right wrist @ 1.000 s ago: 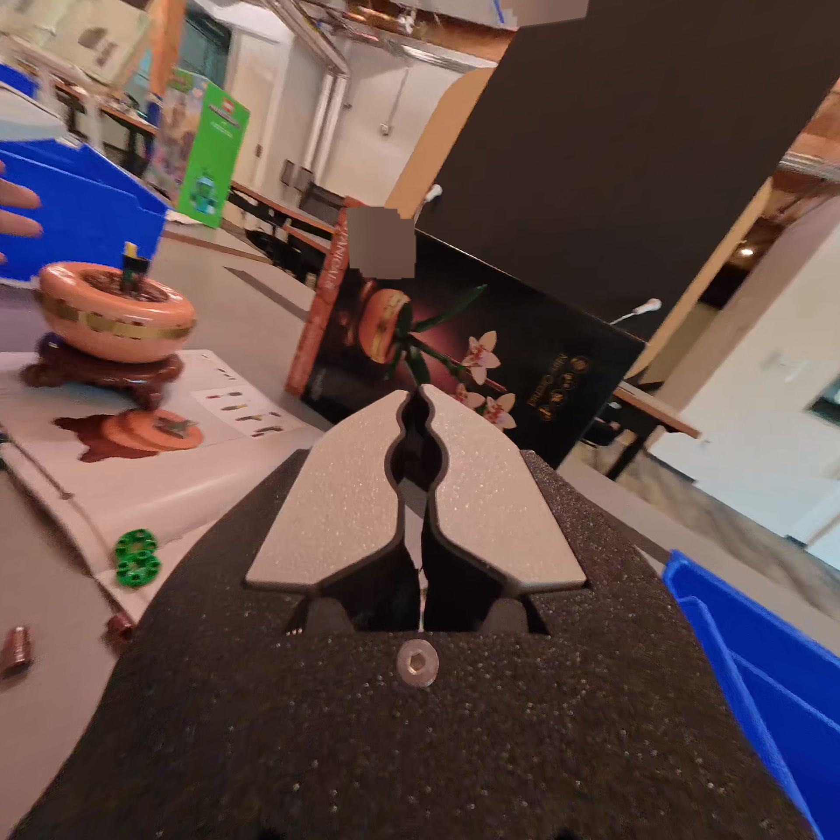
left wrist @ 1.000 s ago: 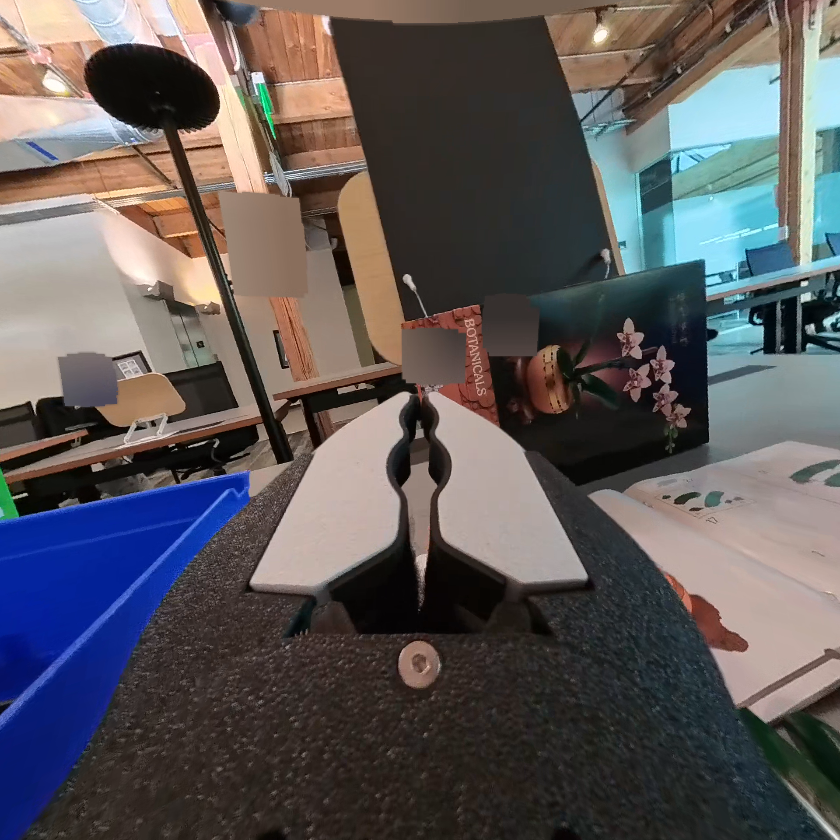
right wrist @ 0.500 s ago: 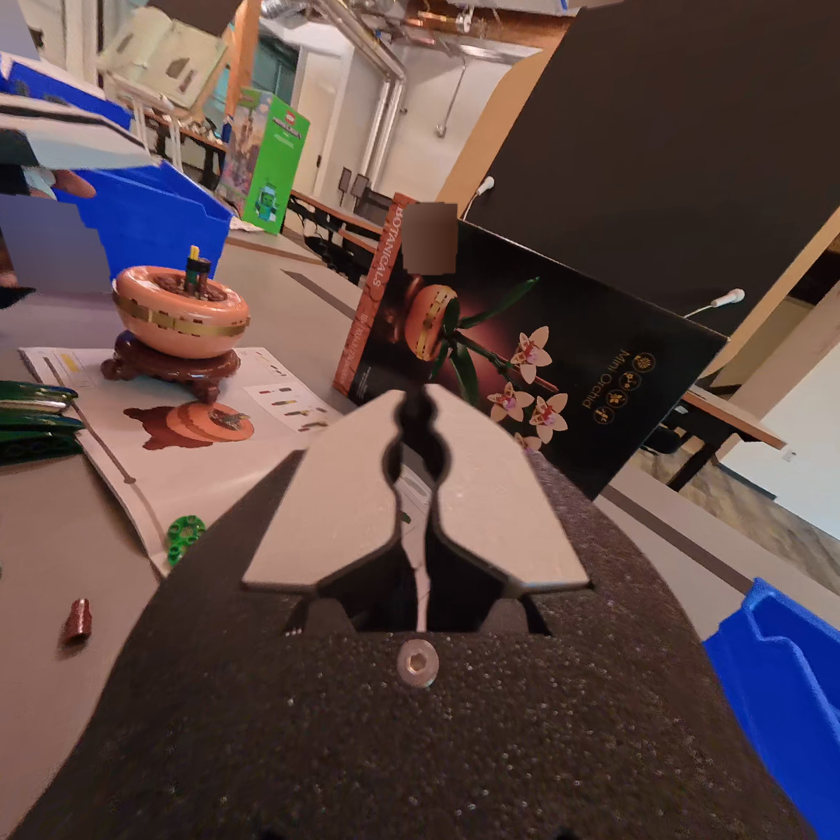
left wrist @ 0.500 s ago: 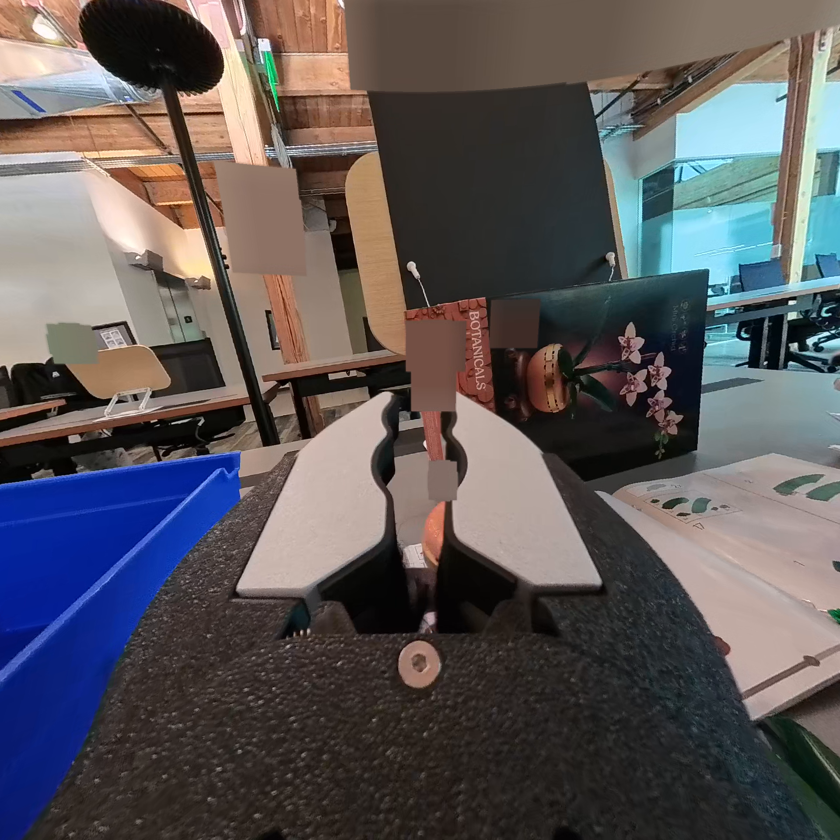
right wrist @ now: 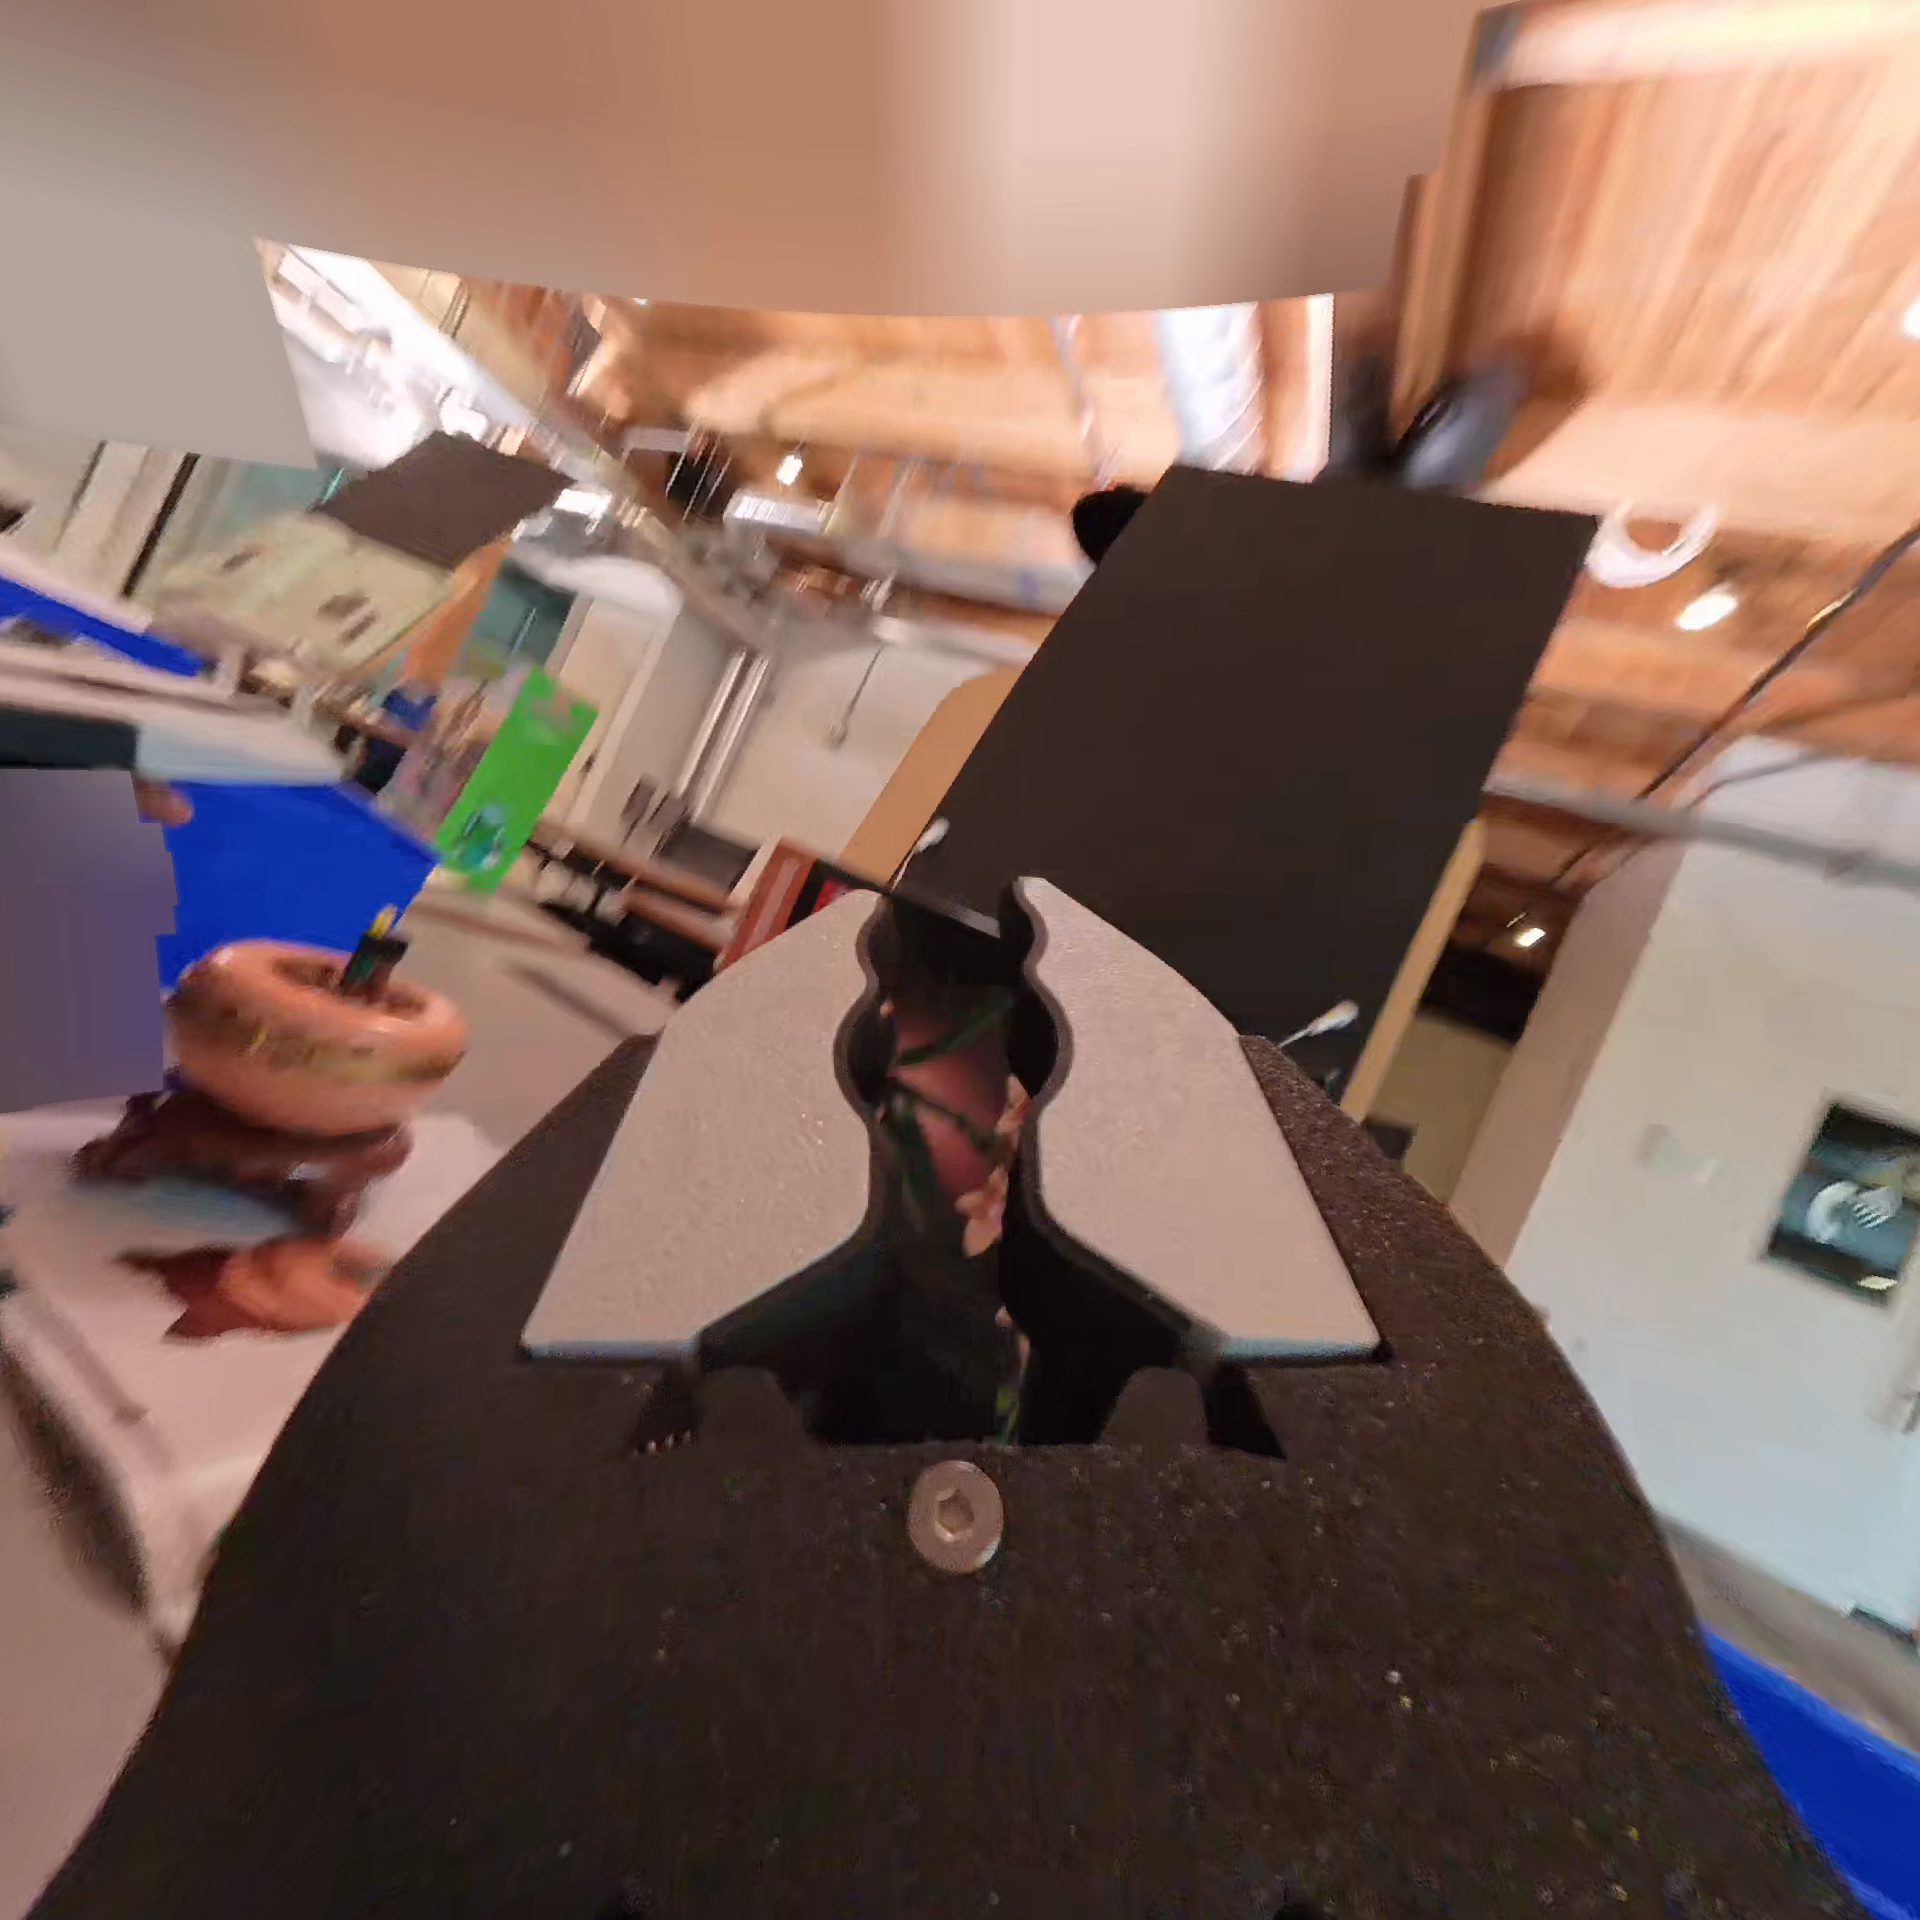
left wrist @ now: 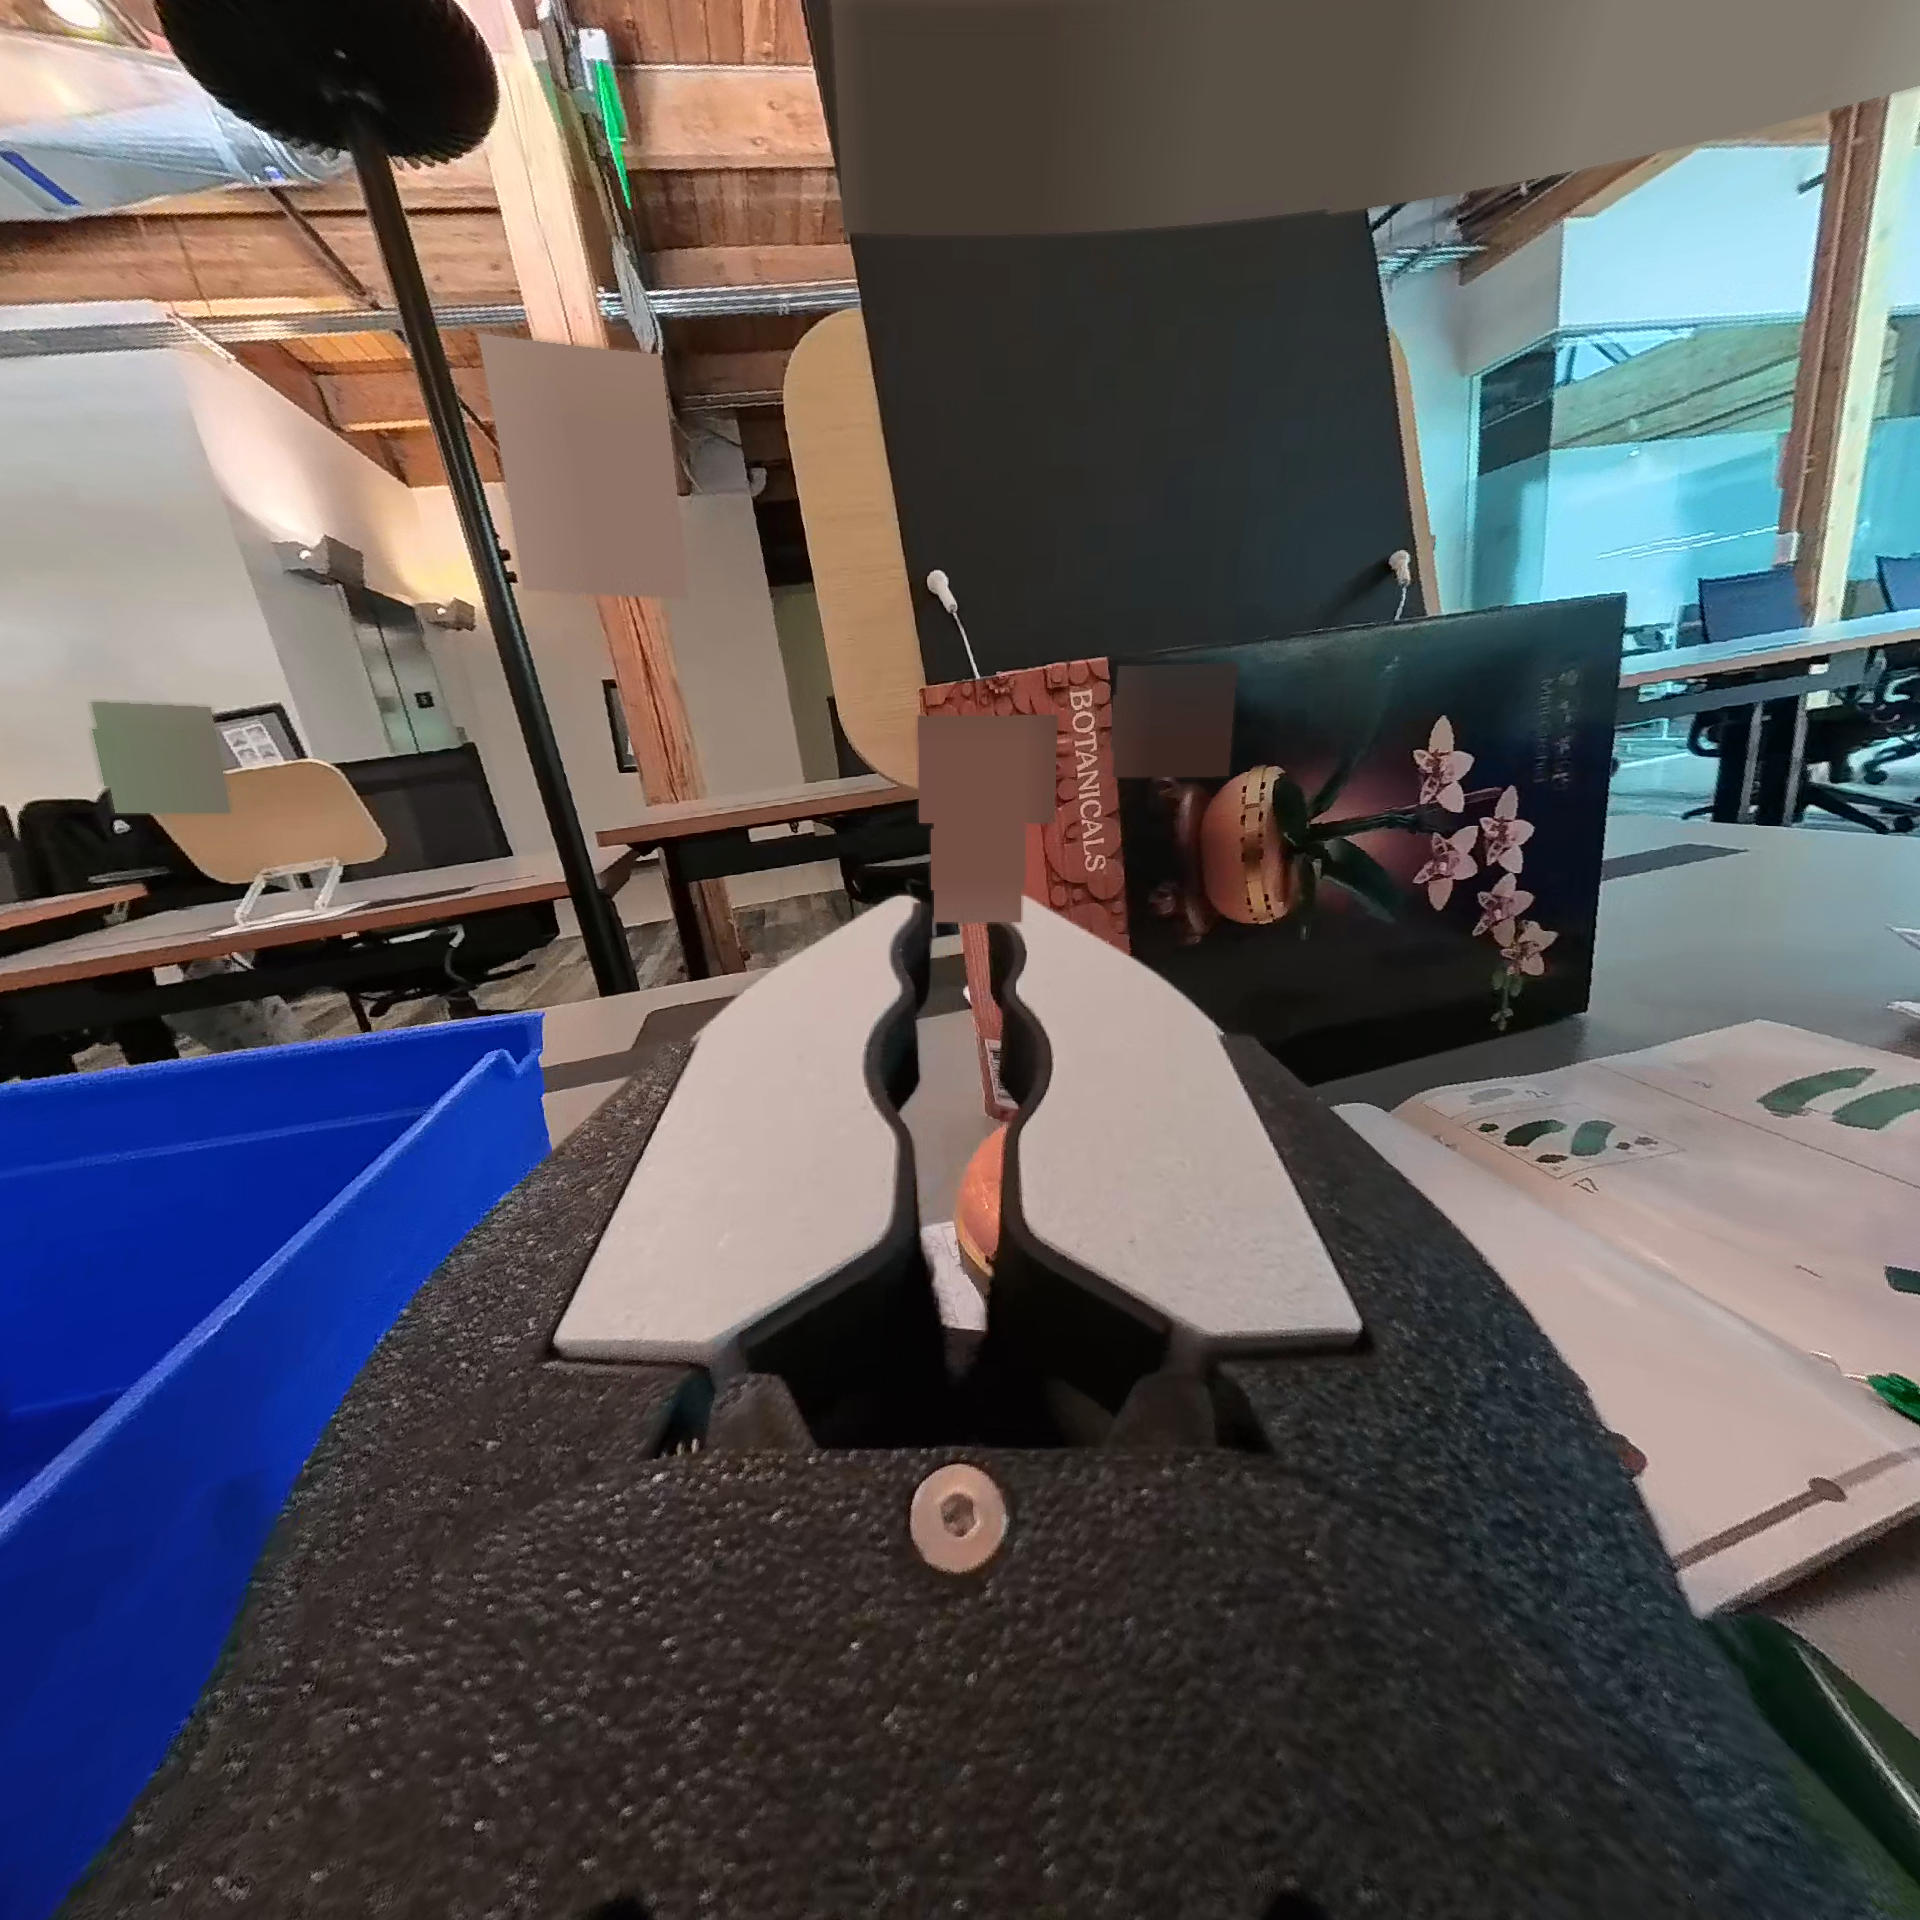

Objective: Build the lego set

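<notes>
In the left wrist view my left gripper (left wrist: 964, 925) is open by a narrow gap and holds nothing. Through the gap I see part of the orange Lego pot (left wrist: 982, 1184) on the table beyond. In the right wrist view my right gripper (right wrist: 948, 899) is also open by a narrow gap and empty; this view is blurred by motion. The orange pot (right wrist: 312, 1039) on its dark brown base stands to the left of the right gripper, with a short dark stem stub in its top. The open instruction booklet (left wrist: 1662, 1247) lies to the right of the left gripper.
The dark set box (left wrist: 1351, 831) stands upright at the back, a black board behind it. A blue bin (left wrist: 208, 1247) sits left of the left gripper, another (right wrist: 1818, 1766) right of the right gripper. Dark green leaf pieces (left wrist: 1849, 1714) lie near the booklet's front edge.
Both grippers have opened from nearly shut to a narrow gap. The right gripper has tilted up and moved fast, so its view is blurred. The orange pot has come into the left gripper's gap.
</notes>
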Demonstrator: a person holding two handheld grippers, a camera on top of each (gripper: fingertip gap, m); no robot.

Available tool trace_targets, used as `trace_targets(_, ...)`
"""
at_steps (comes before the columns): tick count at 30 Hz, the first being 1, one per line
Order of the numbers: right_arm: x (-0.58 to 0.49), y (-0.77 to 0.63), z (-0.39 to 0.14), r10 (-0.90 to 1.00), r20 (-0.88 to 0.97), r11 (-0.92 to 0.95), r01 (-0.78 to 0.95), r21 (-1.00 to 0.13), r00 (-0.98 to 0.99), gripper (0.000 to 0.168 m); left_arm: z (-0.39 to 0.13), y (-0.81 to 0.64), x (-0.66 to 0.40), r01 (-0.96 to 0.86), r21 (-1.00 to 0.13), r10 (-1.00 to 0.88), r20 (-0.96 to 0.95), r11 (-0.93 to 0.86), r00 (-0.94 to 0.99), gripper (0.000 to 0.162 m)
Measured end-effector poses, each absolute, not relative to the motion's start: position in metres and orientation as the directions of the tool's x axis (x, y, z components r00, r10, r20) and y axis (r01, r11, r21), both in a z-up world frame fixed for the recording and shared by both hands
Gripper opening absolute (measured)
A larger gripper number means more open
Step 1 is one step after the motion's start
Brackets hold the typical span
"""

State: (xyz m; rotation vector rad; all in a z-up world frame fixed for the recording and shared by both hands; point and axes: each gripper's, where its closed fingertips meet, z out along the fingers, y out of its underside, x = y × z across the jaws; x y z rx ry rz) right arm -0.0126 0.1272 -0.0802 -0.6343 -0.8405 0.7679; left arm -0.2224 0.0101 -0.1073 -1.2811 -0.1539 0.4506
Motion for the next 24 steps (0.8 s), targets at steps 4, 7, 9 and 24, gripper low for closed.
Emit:
trace_targets(4, 0.005, 0.137, -0.066, 0.789, 0.321, 0.556, -0.386, -0.736, 0.525, 0.021, -0.108, 0.012, -0.221, -0.261, -0.945, 0.415, -0.16, 0.199, 0.896, 0.014)
trace_targets(7, 0.011, 0.157, -0.069, 0.775, 0.245, 0.507, -0.341, -0.791, 0.583, 0.005, -0.108, 0.011, -0.222, -0.263, -0.943, 0.421, -0.159, 0.202, 0.893, 0.021)
trace_targets(9, 0.008, 0.165, -0.076, 0.774, 0.238, 0.479, -0.298, -0.826, 0.587, 0.0, -0.106, 0.01, -0.223, -0.26, -0.941, 0.427, -0.147, 0.218, 0.892, 0.027)
trace_targets(24, -0.013, 0.167, -0.096, 0.845, 0.218, 0.366, -0.229, -0.902, 0.489, 0.001, -0.107, 0.011, -0.216, -0.232, -0.944, 0.374, -0.133, 0.233, 0.918, 0.016)
